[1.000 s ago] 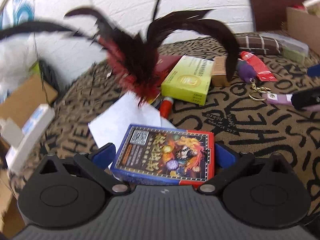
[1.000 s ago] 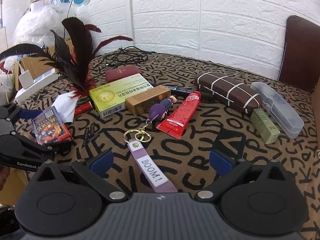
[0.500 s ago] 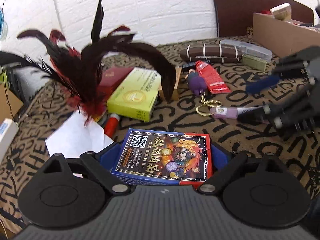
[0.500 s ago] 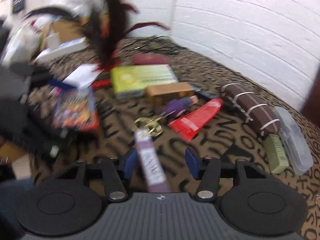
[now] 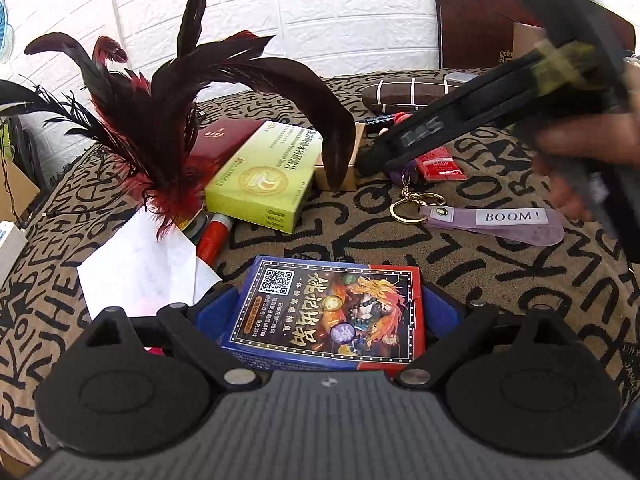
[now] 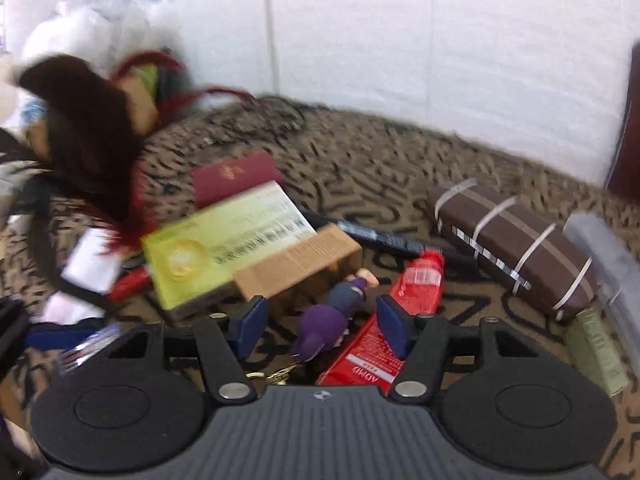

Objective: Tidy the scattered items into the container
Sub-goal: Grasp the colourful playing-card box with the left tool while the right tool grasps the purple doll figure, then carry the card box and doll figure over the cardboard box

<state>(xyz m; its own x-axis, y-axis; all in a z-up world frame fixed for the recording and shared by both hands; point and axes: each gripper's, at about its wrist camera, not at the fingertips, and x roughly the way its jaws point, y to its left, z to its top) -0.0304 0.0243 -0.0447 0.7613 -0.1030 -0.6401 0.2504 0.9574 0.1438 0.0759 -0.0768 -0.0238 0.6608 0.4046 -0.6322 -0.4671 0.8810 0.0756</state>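
Note:
My left gripper (image 5: 326, 312) is shut on a blue and red card box (image 5: 328, 314), held above the patterned cloth (image 5: 500, 272). My right gripper (image 6: 322, 320) is open, its blue pads on either side of a purple doll keychain (image 6: 328, 324) without touching it. The doll's ring and purple "BOOM!" strap (image 5: 500, 220) lie on the cloth. Beside the doll lie a red tube (image 6: 396, 320), a tan box (image 6: 296, 264) and a yellow-green box (image 6: 224, 252). The right gripper's body (image 5: 500, 108) shows blurred in the left wrist view.
A dark red feather shuttlecock (image 5: 160, 128) stands at the left over white paper (image 5: 140, 264) and a red marker (image 5: 214, 236). A maroon booklet (image 6: 234, 178), brown striped case (image 6: 512, 248), clear case (image 6: 604, 248) and green box (image 6: 596, 348) lie further back. A cardboard box (image 5: 528, 46) sits far right.
My right gripper has moved forward and down over the doll keychain, jaws opening wider around it. My left gripper still holds the card box and has barely moved.

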